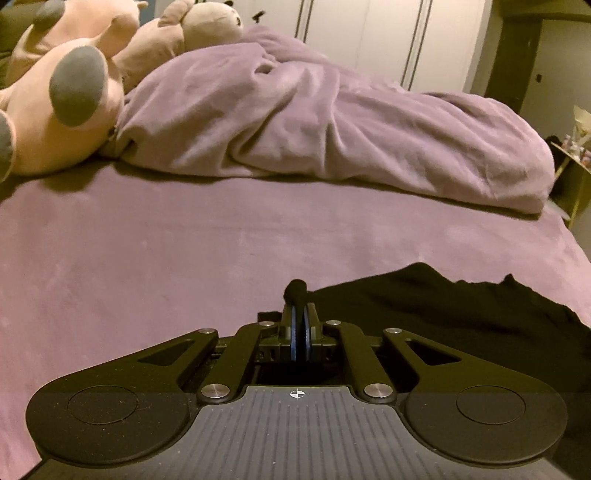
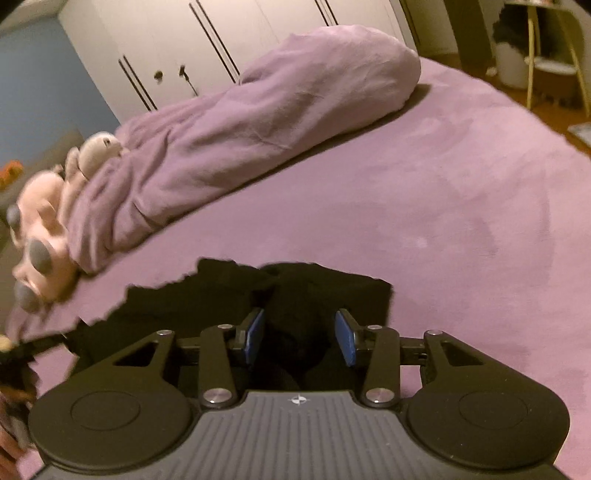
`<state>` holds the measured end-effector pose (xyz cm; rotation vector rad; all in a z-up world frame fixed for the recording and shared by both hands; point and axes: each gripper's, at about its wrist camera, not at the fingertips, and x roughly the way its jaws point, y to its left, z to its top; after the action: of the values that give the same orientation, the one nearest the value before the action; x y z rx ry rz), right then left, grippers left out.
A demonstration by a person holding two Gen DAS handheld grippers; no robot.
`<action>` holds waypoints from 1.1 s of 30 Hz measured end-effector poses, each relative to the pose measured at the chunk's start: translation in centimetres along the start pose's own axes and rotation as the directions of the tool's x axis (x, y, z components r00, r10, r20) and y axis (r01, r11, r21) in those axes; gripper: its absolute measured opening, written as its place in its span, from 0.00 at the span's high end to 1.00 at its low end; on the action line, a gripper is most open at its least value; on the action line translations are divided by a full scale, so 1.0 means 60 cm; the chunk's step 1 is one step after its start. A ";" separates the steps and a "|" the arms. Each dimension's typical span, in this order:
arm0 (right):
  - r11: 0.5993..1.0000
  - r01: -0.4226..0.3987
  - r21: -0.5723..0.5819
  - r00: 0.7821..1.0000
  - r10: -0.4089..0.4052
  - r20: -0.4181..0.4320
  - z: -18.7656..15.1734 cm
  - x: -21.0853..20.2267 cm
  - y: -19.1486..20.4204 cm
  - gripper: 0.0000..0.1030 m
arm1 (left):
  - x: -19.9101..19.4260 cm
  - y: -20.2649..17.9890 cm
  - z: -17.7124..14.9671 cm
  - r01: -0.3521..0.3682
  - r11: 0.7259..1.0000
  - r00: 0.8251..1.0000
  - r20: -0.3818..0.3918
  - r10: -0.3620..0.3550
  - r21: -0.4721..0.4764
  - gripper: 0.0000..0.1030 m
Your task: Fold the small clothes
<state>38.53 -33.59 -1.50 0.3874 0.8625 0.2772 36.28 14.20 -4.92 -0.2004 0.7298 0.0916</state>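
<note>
Left gripper [image 1: 300, 314] has its 2 blue pads pressed together on a pinch of the black garment [image 1: 461, 306], a small tuft of the cloth poking up past the tips. From the left wrist view the rest of that garment trails off to the right, lying flat on the purple bed sheet [image 1: 147, 251].

Right gripper [image 2: 300, 332] stands with jaws apart, blue pads [image 2: 255, 334] clear on both sides. Black garment [image 2: 229, 295] lies under and between them on the sheet [image 2: 443, 221]; pads don't look to be pressing on it, though the cloth is so dark that contact is hard to judge. Garment looks bunched with a ragged left edge, roughly in front of the gripper and stretching left.

Behind, a rumpled purple duvet [image 1: 332, 122] lies across the bed. Pink plush toy [image 1: 62, 107] with grey paw pads sits at its left end, a 2nd beige plush [image 1: 207, 26] behind it. White wardrobe doors [image 2: 177, 48] at the back. Right wrist view is motion blurred on the left side
</note>
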 end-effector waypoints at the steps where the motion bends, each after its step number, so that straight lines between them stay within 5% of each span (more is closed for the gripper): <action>1: 0.999 -0.027 0.029 1.000 0.027 -0.016 0.003 0.005 -0.002 0.60 | -0.002 -0.002 -0.001 -0.001 1.000 1.000 0.002 0.001 0.007 0.94; 9: 0.983 -0.069 0.172 0.997 0.064 0.032 0.007 -0.002 -0.024 0.60 | -0.007 -0.005 -0.008 0.005 0.999 1.000 -0.011 -0.004 0.033 0.94; 16: 0.999 -0.008 0.046 0.999 0.010 -0.039 0.005 0.019 0.011 0.61 | -0.007 -0.014 -0.010 0.007 0.999 1.000 -0.022 -0.006 0.052 0.94; 18: 1.000 0.031 0.004 0.997 -0.031 -0.064 0.008 0.029 0.023 0.80 | -0.007 -0.016 -0.009 0.006 0.998 1.000 -0.025 -0.004 0.062 0.94; 19: 0.999 0.044 -0.026 0.996 -0.045 -0.077 0.007 0.035 0.031 0.97 | -0.011 -0.016 -0.008 0.008 0.998 1.000 -0.018 -0.007 0.061 0.94; 20: 0.997 0.056 -0.059 0.995 -0.061 -0.080 0.006 0.038 0.040 0.98 | -0.018 -0.016 -0.004 0.010 0.998 1.000 -0.006 -0.010 0.061 0.94; 25: 0.986 0.076 -0.148 0.992 -0.059 0.115 0.020 -0.016 0.076 0.98 | -0.073 -0.001 0.048 0.031 0.999 0.991 0.128 -0.030 -0.007 0.95; 29: 0.972 0.179 -0.154 0.947 -0.128 0.294 0.040 -0.038 0.095 0.98 | -0.071 -0.005 0.081 -0.034 0.999 0.982 0.186 0.039 -0.032 0.94; 33: 0.952 0.261 -0.159 0.920 -0.196 0.339 0.042 0.001 0.100 0.97 | -0.008 -0.017 0.079 -0.105 0.994 0.991 0.080 0.107 -0.038 0.93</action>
<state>40.05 -28.77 2.58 0.1326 0.5464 0.0774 39.19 14.22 -1.02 -0.1887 0.6577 0.2122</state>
